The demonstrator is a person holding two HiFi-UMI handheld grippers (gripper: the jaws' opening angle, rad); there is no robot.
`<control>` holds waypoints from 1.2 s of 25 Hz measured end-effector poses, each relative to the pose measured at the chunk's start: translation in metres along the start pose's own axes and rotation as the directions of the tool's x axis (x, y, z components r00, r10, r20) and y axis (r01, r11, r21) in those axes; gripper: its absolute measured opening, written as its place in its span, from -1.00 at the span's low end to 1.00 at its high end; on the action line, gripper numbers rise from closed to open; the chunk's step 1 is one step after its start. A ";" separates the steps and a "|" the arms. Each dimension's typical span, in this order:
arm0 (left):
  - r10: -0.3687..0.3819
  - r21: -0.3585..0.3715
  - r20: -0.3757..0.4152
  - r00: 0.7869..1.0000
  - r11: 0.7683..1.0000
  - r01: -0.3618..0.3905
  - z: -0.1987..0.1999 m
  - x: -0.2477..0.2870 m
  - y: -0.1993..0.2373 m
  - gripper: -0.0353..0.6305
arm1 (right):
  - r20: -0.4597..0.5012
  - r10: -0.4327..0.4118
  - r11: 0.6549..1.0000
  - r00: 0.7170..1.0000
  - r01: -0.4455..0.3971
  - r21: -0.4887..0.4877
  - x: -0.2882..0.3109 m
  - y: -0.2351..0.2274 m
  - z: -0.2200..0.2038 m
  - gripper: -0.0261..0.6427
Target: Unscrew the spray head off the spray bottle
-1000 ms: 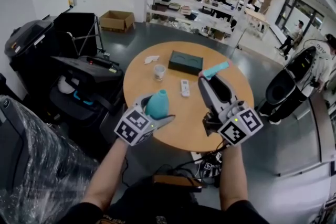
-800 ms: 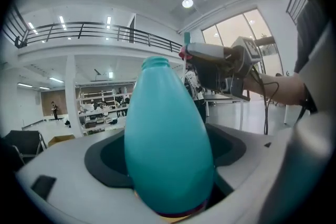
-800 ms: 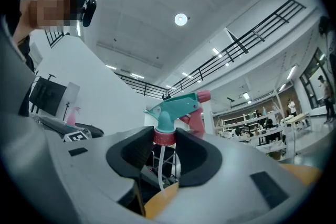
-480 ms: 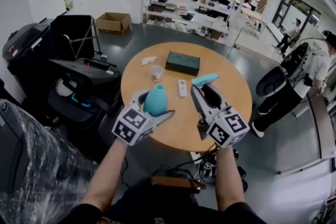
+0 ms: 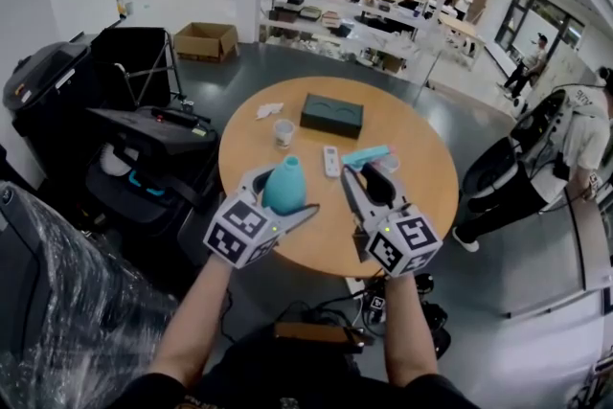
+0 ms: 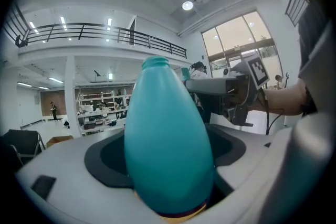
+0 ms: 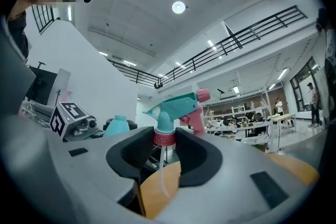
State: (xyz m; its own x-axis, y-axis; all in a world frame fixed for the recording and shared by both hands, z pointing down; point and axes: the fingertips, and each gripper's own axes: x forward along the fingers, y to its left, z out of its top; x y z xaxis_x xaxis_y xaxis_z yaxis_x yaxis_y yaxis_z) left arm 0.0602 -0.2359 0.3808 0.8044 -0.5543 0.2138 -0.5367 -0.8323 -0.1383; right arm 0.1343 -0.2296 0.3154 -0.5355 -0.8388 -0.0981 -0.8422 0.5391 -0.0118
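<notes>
My left gripper (image 5: 281,196) is shut on the teal spray bottle (image 5: 285,186), which I hold upright above the table's near left edge. In the left gripper view the bottle (image 6: 168,149) fills the jaws and its bare threaded neck (image 6: 156,63) is open at the top. My right gripper (image 5: 364,171) is shut on the spray head (image 5: 366,155), apart from the bottle and to its right. In the right gripper view the pads clamp the pink collar (image 7: 164,137) of the teal and pink spray head (image 7: 176,107), and the dip tube (image 7: 162,178) hangs free below.
On the round wooden table (image 5: 421,192) lie a dark green box (image 5: 332,115), a paper cup (image 5: 283,131), a white remote (image 5: 331,160) and a crumpled tissue (image 5: 269,109). Black cases and a cart (image 5: 144,158) stand at the left. People move about at the right.
My right gripper has carried the spray head leftward and nearer to me, closer to the bottle. The left gripper and bottle have barely moved.
</notes>
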 end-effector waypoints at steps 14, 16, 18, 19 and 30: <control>-0.002 0.007 0.013 1.000 1.000 0.002 0.003 0.001 -0.001 0.37 | -0.005 -0.025 1.000 1.000 0.025 -0.018 -0.002 -0.001 0.002 -0.52; -0.004 0.005 0.007 1.000 1.000 0.004 0.001 0.000 -0.001 0.37 | -0.007 -0.024 0.999 1.000 0.024 -0.021 -0.001 0.000 0.002 -0.52; -0.005 0.009 0.006 1.000 1.000 0.005 0.001 0.000 -0.002 0.37 | -0.009 -0.023 0.999 1.000 0.023 -0.024 0.000 0.001 0.002 -0.52; -0.006 0.010 0.007 1.000 1.000 0.006 0.002 0.000 -0.002 0.37 | -0.009 -0.022 0.999 1.000 0.022 -0.026 0.000 0.001 0.002 -0.52; -0.010 0.006 0.006 1.000 1.000 0.010 0.002 0.000 -0.001 0.37 | -0.010 -0.011 0.999 1.000 0.010 -0.035 0.004 0.003 0.003 -0.52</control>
